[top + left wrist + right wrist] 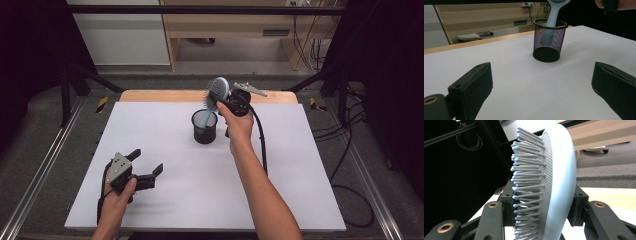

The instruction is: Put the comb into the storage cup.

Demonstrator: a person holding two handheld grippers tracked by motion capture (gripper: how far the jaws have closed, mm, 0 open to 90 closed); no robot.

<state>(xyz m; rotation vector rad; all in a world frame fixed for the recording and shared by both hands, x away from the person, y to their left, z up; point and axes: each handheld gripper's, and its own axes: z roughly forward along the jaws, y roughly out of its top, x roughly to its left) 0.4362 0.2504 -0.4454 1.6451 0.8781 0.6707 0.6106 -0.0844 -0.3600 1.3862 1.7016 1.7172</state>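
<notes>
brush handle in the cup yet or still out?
In. The brush handle dips inside the mesh cup; the right gripper clamps its head.

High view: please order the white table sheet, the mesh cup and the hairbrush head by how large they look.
1. white table sheet
2. mesh cup
3. hairbrush head, only slightly smaller than the cup, so this order is unsure.
</notes>
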